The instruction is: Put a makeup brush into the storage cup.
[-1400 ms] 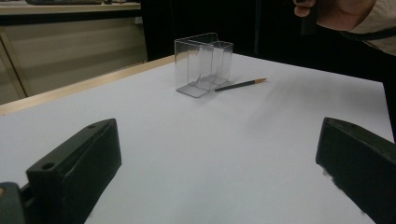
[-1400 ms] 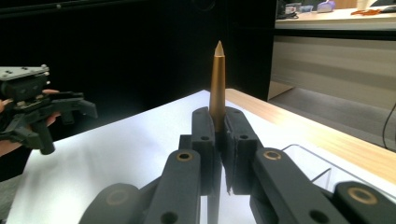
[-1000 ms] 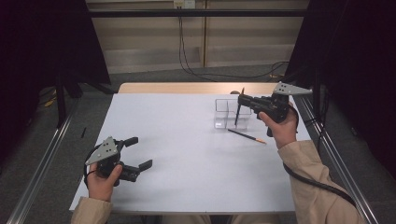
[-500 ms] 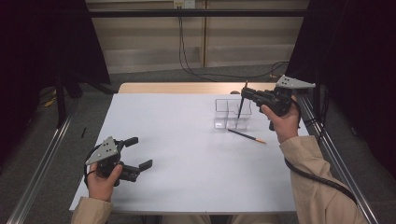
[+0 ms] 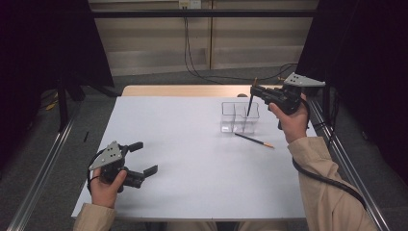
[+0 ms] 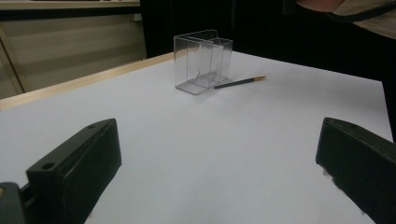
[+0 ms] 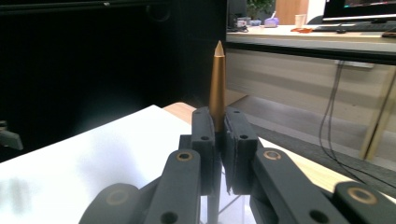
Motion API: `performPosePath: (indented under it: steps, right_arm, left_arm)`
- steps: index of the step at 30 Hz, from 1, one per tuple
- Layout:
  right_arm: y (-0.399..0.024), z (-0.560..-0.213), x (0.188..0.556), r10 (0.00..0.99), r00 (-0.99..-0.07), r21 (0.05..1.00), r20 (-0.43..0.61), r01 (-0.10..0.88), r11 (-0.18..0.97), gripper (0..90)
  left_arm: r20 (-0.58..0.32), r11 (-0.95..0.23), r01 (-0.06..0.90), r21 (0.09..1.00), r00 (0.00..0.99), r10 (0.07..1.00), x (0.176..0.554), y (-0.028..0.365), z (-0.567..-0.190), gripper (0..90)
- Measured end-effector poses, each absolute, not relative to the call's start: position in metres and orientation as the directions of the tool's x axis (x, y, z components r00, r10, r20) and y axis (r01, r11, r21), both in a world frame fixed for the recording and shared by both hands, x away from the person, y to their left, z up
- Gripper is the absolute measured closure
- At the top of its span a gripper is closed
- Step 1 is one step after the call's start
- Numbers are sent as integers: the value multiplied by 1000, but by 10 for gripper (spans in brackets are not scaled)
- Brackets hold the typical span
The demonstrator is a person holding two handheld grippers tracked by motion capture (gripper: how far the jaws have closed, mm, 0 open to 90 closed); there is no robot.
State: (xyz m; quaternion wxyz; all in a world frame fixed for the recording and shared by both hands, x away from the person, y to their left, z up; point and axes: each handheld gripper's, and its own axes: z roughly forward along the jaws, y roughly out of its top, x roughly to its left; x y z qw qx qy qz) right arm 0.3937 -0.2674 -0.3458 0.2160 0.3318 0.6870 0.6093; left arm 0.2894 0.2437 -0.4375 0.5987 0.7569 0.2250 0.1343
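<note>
The right hand-held gripper (image 5: 253, 91), clamped on a pencil (image 5: 249, 102), has carried it upright over the clear organizer (image 5: 239, 117), ready to drop in; a second pencil (image 5: 254, 140) waits on the desk (image 5: 192, 159).

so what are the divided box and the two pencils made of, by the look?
Box: clear hard plastic, probably acrylic; you see the table through its glossy walls. Held pencil in the right tongs: tapered tan end looks like bare wood or a metallic coat. Pencil on the table: dark painted body, tan end, likely wood.
</note>
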Motion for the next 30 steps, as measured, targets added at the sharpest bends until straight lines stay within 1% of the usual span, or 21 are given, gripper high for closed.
performPosePath:
  steps: [7, 13, 30]
  right_arm:
    - [-273, -344, 396, 736, -668, 981, 111, 194, 29, 838]
    - [-275, -343, 399, 758, -647, 982, 86, 184, 45, 838]
    - [-275, -363, 409, 784, -614, 977, 92, 207, 48, 838]
  left_arm:
    - [-67, -188, 185, 965, 862, 503, 290, 244, -438, 0]
    - [-64, -189, 182, 965, 862, 502, 289, 244, -438, 0]
    - [-61, -189, 179, 966, 862, 504, 289, 244, -437, 0]
